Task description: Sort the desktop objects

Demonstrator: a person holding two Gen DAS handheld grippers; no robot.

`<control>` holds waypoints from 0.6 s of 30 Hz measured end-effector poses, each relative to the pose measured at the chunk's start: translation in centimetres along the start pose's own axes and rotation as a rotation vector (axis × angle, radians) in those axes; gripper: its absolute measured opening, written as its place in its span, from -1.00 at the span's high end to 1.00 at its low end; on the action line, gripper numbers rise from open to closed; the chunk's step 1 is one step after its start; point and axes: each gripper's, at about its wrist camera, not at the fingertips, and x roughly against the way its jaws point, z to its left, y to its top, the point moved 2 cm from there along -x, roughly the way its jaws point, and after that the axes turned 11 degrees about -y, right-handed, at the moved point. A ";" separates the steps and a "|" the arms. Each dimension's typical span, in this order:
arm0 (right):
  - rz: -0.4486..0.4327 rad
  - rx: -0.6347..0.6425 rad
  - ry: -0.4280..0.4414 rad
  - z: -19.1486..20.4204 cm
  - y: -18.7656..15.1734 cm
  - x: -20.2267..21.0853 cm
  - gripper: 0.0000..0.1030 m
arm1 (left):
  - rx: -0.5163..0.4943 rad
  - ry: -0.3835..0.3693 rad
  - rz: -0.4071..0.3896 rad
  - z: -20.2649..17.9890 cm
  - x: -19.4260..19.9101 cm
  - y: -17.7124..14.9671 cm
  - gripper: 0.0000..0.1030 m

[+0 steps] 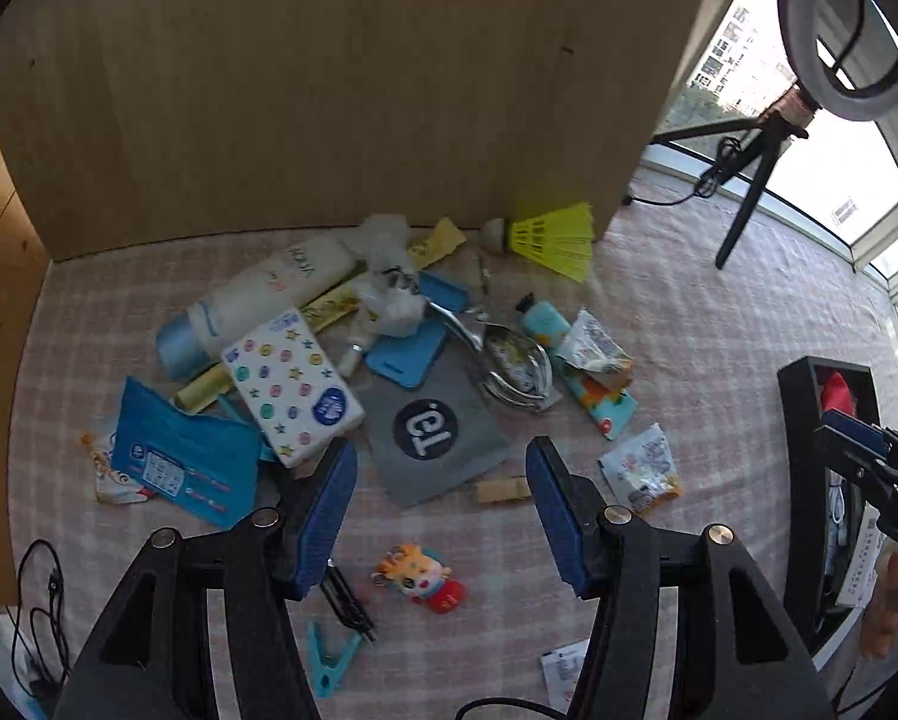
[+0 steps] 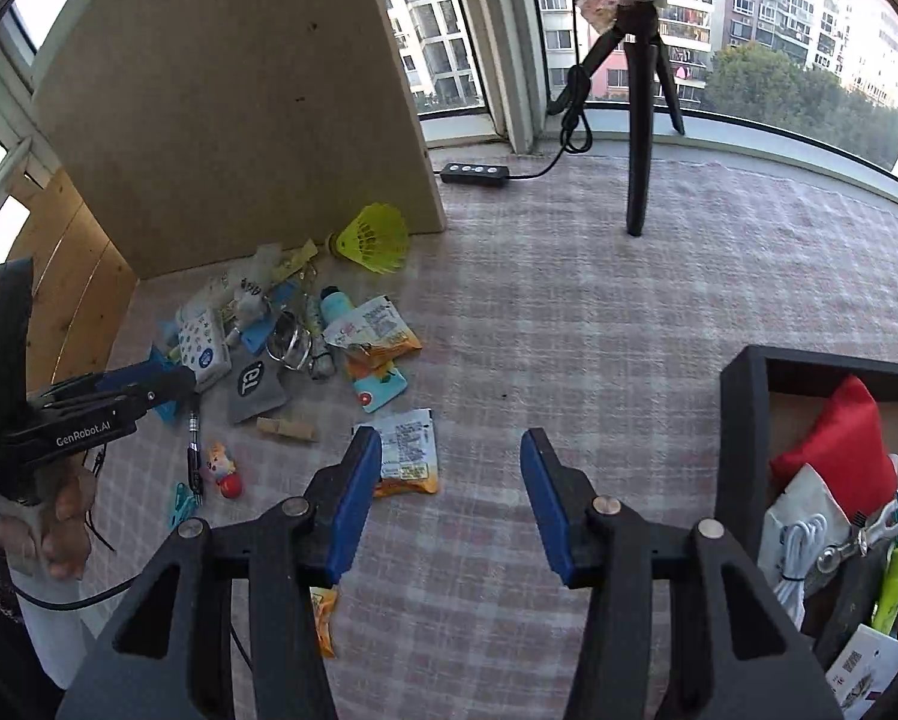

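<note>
Where legible, gray pouch perhaps "TB", left gripper "GenRobot.AI"

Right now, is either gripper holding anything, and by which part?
Nothing is held. The left gripper and the right gripper both stand open with only tablecloth between their pads.

The left tool was held pointing steeply downward, its blue-padded jaws spread apart with nothing gripped between them. The right tool was angled down likewise, jaws wide and empty. Bare fingers were seen wrapped around the left tool's handle.
</note>
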 end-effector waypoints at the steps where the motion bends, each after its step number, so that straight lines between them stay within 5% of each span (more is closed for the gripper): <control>1: 0.003 0.015 0.002 0.9 0.4 -0.6 0.08 | 0.027 0.016 -0.007 1.5 0.1 0.6 -0.08; 10: 0.105 0.137 0.010 6.8 3.4 -7.4 -0.04 | 0.175 0.076 -0.027 9.6 -1.2 5.5 -0.09; 18: 0.119 0.067 0.002 8.0 6.5 -11.5 -0.04 | 0.339 0.070 -0.027 14.2 -4.7 9.2 -0.11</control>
